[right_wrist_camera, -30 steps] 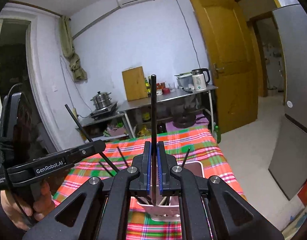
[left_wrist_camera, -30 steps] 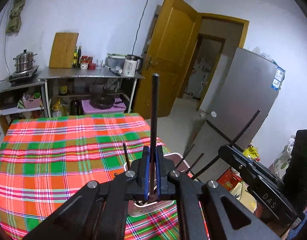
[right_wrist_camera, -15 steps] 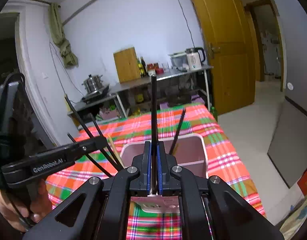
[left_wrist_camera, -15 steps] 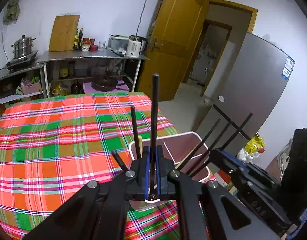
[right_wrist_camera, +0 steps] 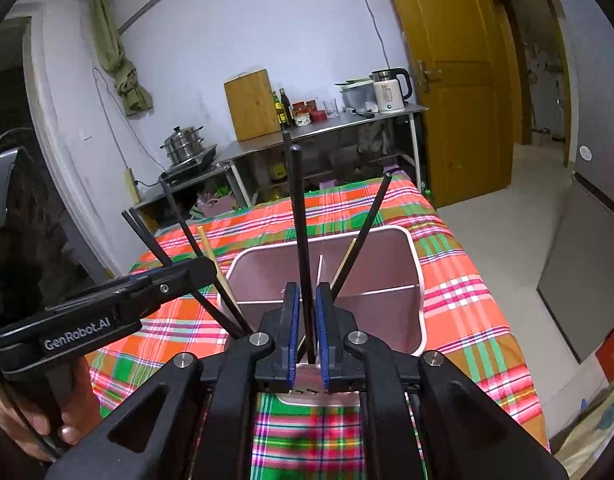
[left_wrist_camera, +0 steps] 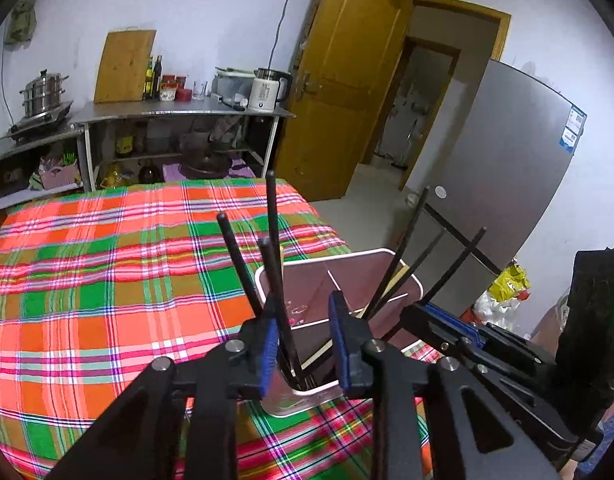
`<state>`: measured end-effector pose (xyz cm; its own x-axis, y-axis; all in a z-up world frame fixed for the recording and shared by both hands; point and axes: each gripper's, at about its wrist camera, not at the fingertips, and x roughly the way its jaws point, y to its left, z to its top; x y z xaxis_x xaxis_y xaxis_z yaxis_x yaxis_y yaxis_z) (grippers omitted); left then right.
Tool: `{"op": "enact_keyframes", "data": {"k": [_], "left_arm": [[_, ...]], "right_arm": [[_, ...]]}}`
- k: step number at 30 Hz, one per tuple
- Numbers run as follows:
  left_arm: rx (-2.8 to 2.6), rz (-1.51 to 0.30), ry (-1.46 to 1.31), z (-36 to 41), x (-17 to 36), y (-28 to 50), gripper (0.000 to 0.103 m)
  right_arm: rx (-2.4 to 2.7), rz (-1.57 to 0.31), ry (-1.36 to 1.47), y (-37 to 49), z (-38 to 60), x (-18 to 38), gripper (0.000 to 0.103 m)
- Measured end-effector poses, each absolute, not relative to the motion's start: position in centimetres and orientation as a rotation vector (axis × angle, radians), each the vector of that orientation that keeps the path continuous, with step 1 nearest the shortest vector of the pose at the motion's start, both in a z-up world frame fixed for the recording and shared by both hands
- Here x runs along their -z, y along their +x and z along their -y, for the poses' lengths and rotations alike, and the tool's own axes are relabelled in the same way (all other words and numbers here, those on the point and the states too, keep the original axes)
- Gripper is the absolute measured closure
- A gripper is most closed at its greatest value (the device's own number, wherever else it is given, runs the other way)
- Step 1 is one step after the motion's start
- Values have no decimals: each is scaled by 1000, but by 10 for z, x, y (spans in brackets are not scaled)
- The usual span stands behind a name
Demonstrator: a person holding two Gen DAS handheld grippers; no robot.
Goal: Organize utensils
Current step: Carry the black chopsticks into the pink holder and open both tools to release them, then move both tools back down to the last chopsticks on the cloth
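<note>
Holder base: the near lower wall of the pale pink divided plastic utensil holder [right_wrist_camera: 387, 264] is hidden behind the right tongs [right_wrist_camera: 306, 332].
Chopstick tips: the lower ends of the black chopsticks [left_wrist_camera: 243, 264] vanish inside the holder.
Right tongs' contact: whether the pads touch the upright black chopstick [right_wrist_camera: 299, 240] cannot be told.
Hand: the person's hand [right_wrist_camera: 31, 416] is cut by the picture's edge.
Fridge label: print on the blue-and-white sticker [left_wrist_camera: 571, 130] is too small to read.

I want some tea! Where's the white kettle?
The white kettle stands on the metal shelf by the back wall, right of the red jars and just left of the yellow door.
</note>
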<state>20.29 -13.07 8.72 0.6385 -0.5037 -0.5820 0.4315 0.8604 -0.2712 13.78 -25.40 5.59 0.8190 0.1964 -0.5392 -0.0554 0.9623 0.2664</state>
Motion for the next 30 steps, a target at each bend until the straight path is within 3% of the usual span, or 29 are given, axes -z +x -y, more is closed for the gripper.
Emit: {"op": "enact_keyframes", "data": {"k": [18, 30], "left_arm": [[522, -625, -125, 101, -105, 162, 74], [440, -667, -136, 55, -66, 134, 74]], "right_arm": [[-131, -544, 216, 101, 247, -76, 91], [-181, -584, 211, 81, 220, -56, 91]]}}
